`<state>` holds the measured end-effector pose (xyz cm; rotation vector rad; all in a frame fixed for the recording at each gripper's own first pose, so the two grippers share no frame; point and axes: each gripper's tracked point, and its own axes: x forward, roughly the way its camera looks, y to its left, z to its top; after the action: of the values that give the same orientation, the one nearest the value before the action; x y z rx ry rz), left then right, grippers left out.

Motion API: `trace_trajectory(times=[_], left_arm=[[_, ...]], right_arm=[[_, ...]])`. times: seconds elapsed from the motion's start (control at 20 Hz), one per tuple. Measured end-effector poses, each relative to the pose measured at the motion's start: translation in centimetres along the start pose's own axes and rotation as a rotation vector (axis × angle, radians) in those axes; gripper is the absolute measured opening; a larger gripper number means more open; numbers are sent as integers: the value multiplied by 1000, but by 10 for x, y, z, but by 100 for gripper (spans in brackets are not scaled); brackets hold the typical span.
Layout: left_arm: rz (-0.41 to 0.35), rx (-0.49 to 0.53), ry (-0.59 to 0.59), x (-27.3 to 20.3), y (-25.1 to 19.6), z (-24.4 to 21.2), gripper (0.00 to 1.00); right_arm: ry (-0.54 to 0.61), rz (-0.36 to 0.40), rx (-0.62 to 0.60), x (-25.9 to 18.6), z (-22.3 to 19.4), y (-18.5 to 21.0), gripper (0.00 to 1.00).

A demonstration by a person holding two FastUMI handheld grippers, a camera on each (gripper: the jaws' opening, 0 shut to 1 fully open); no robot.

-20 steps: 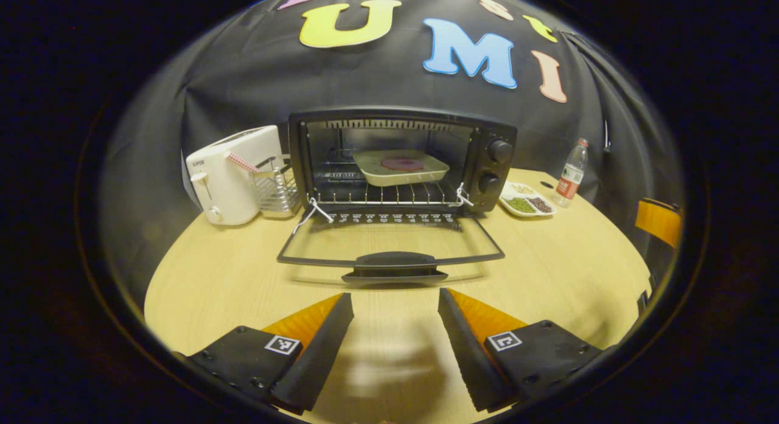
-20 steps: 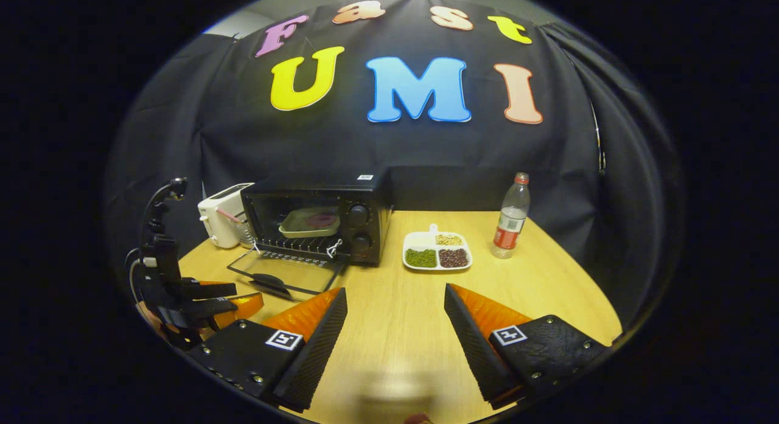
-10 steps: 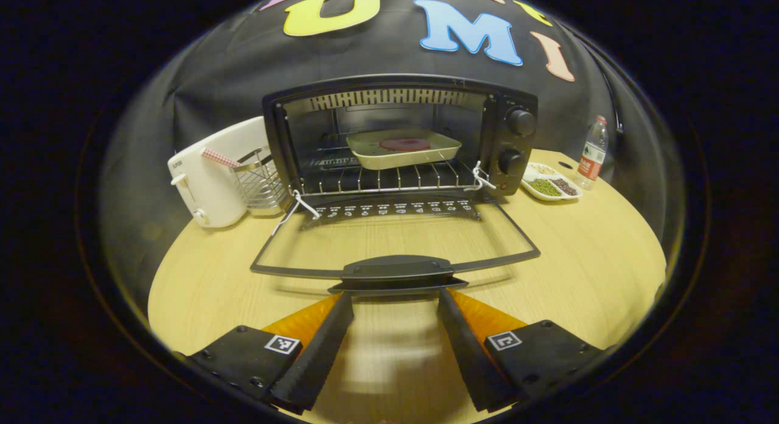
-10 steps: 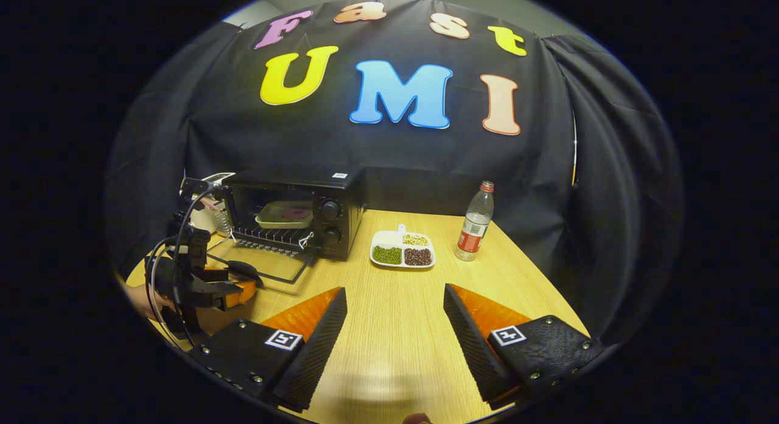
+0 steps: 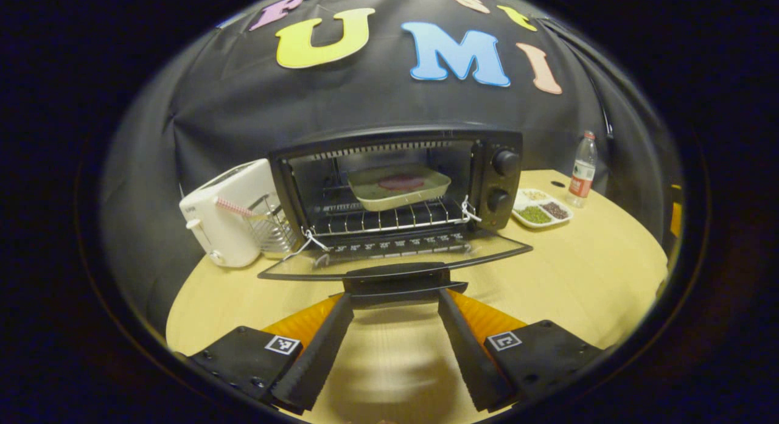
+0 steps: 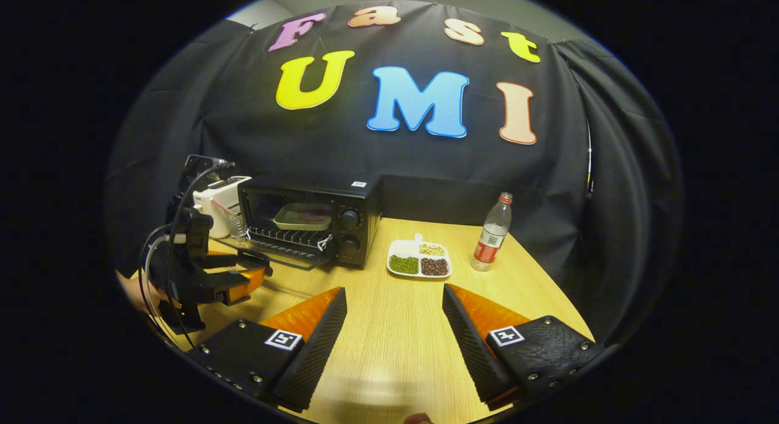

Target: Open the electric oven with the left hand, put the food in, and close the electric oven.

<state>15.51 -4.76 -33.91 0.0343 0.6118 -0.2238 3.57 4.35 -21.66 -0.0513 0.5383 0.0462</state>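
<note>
The black electric oven [image 5: 500, 179] stands at the back of the wooden table with its glass door [image 5: 395, 255] hinged down and partly raised off the table. Inside, on the wire rack, sits a cream tray [image 5: 398, 190] holding a round reddish piece of food [image 5: 401, 182]. My left gripper [image 5: 395, 295] is open, its fingertips right under the door handle [image 5: 398, 277], touching or nearly so. The right gripper view has the oven [image 6: 359, 214] at the left with the left gripper [image 6: 237, 278] at the door's front edge. My right gripper [image 6: 392, 290] is open over the table, holding nothing.
A white toaster [image 5: 222, 214] and a wire basket [image 5: 271, 223] stand left of the oven. To its right lie a white divided dish of beans [image 5: 541, 208] and a plastic water bottle [image 5: 581, 168]. Bare table [image 6: 395, 339] stretches before the right gripper.
My left gripper moved forward to the door handle and rose; the door, flat on the table before, now tilts upward. The right gripper stayed open, shifting only slightly.
</note>
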Motion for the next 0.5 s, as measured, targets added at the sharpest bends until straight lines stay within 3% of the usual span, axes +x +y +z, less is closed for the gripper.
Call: trace_trajectory(times=[0.1,0.15,0.2,0.5], left_arm=[[7,-15,-32,6,1,25,100],[10,-21,-48,6,2,34,92],[11,-27,-63,6,4,41,100],[13,8,-157,20,5,91,96]], right_arm=[[1,13,5,2,0,3,96],[2,14,4,3,0,3,96],[2,16,4,4,-1,3,96],[-5,10,17,5,1,0,96]])
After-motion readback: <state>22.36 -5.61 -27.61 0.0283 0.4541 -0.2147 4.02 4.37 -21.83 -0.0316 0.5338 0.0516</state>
